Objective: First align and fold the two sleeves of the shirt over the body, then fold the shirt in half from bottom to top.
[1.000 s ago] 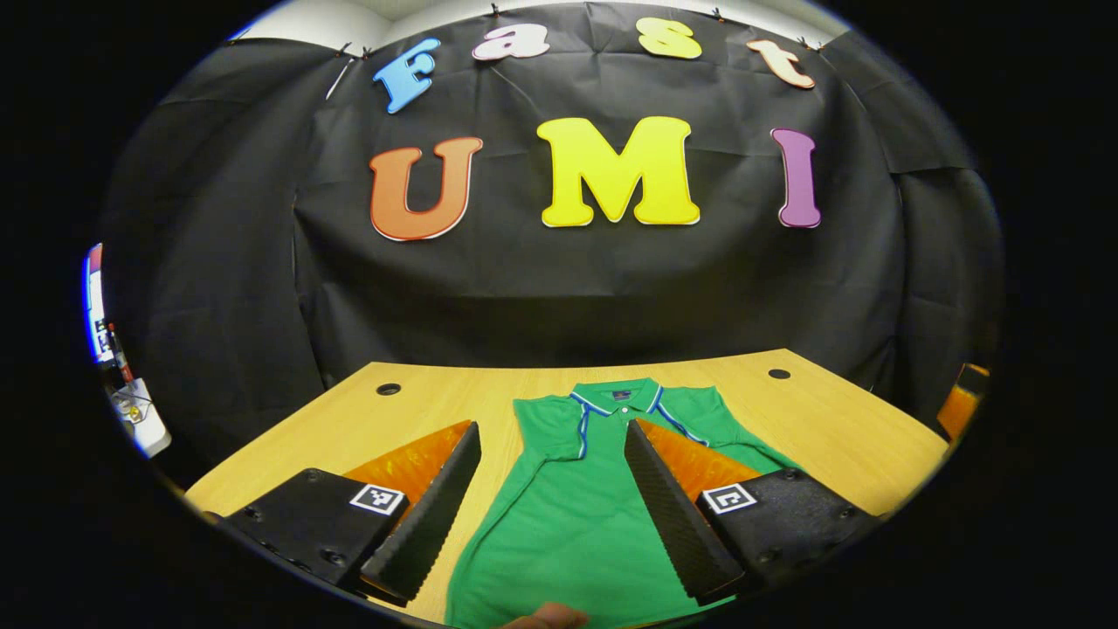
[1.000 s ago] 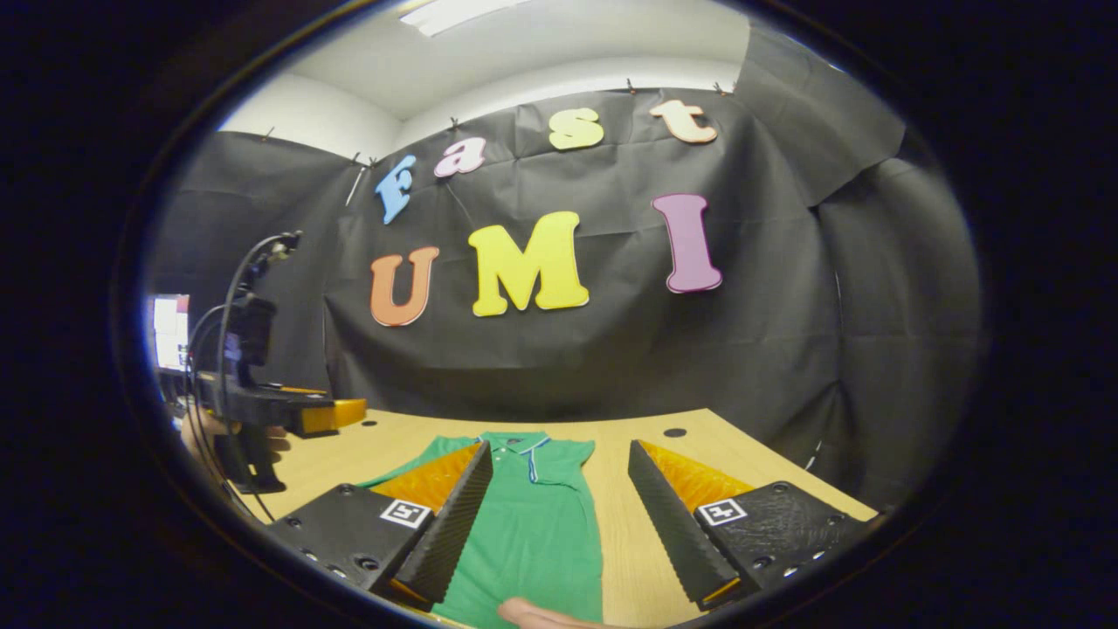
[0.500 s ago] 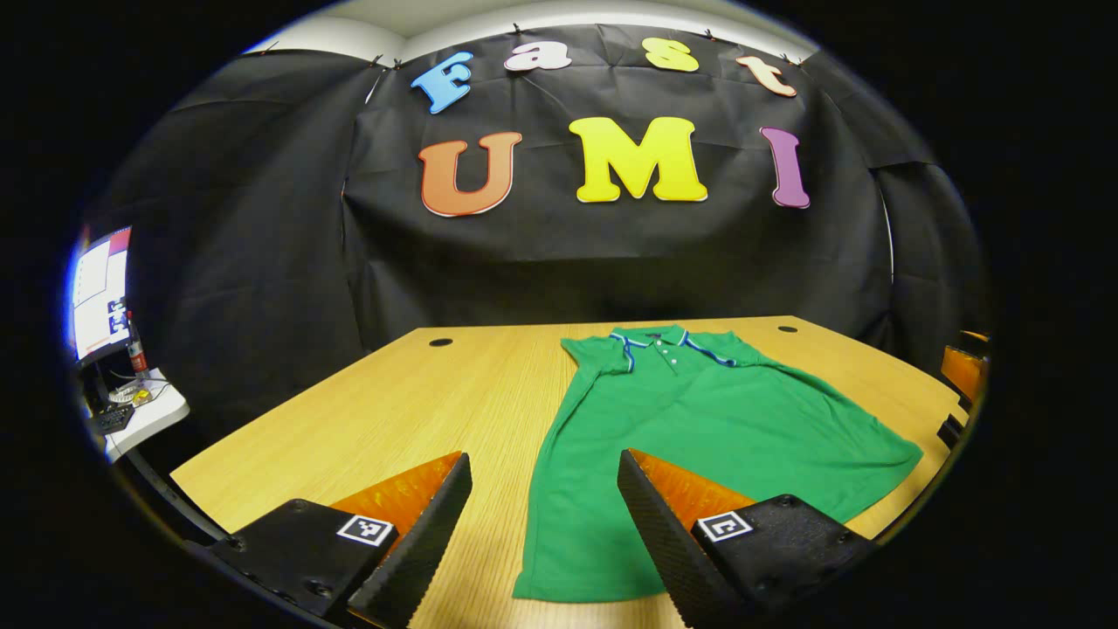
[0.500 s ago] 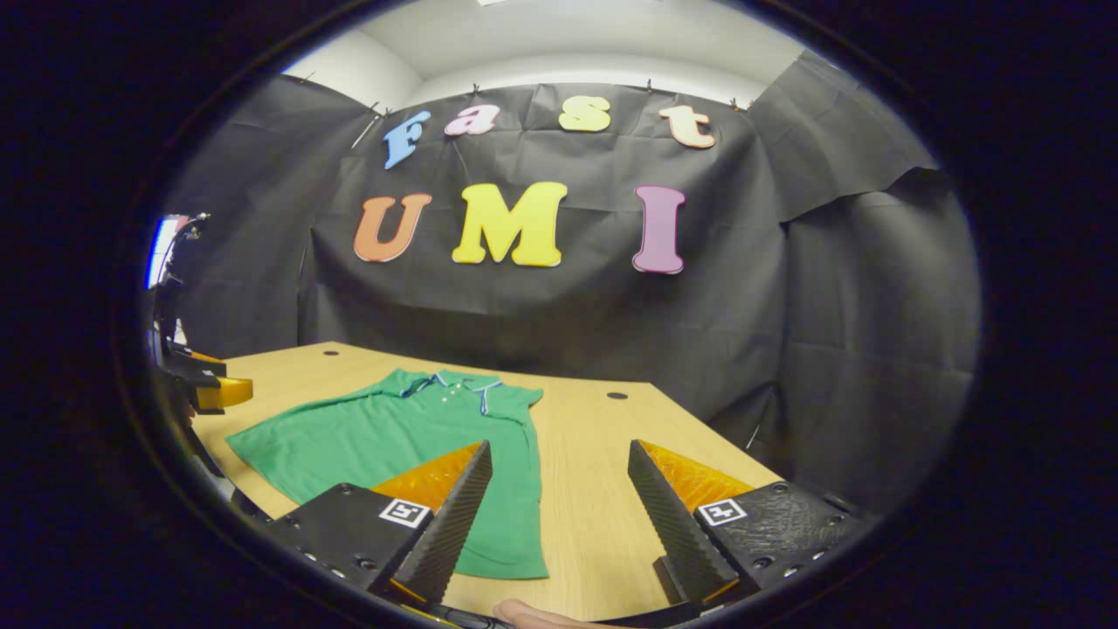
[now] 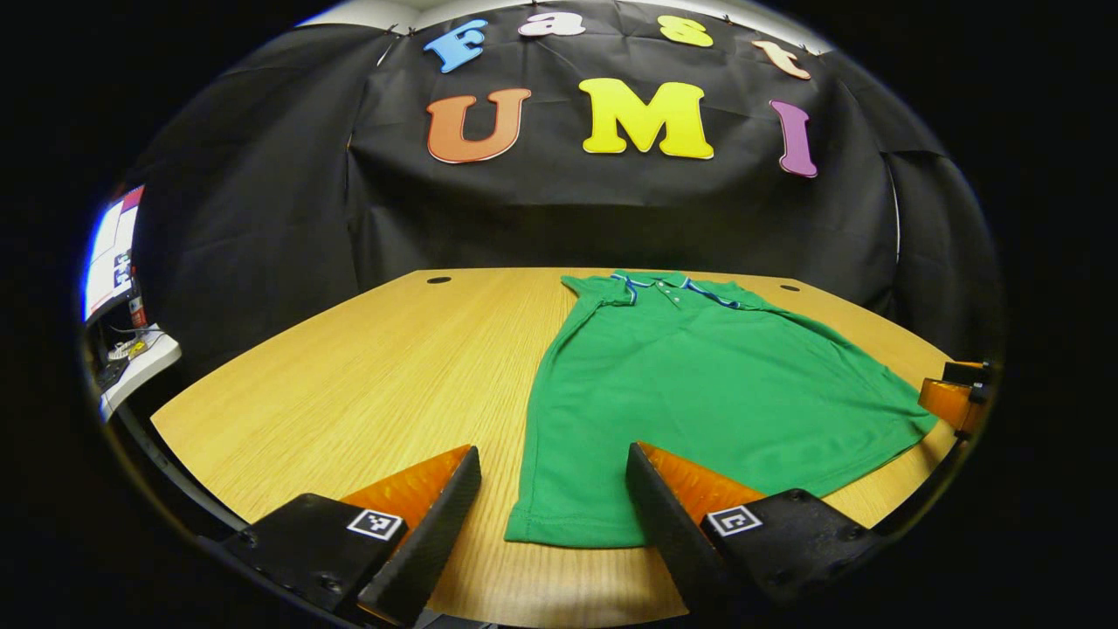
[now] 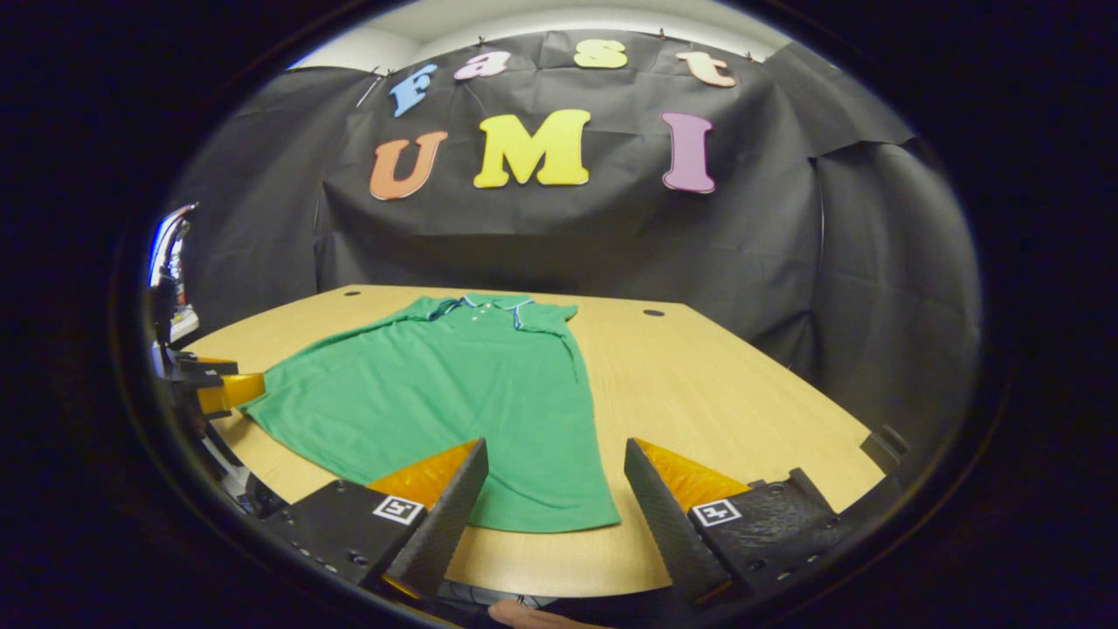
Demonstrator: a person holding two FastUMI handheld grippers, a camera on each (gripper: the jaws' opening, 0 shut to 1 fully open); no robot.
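The green polo shirt lies flat on the wooden table, collar toward the booth's back wall and hem toward the near edge. The same shirt appears in the right gripper view. Its sleeves look already tucked over the body: the sides run in fairly straight lines from shoulder to hem, with no sleeve sticking out, though the exact lie of the folded layers is hard to tell. By that judgement the bottom-to-top fold is what remains.

The fabric looks like a light, soft knit. It should drape and sag the moment it is lifted, and a one-sided pull would likely drag the tucked sleeves askew. The sensible places to grip are the two hem corners, one per gripper, pinching the layers together and carrying them evenly toward the collar.

The left gripper is spread wide, holding nothing, poised above the near left hem corner. The right gripper is likewise spread and empty, with the near right hem corner lying between its fingers. Neither clearly touches the cloth.

At the far side of each view, part of the other gripper shows beside the shirt's opposite hem edge.
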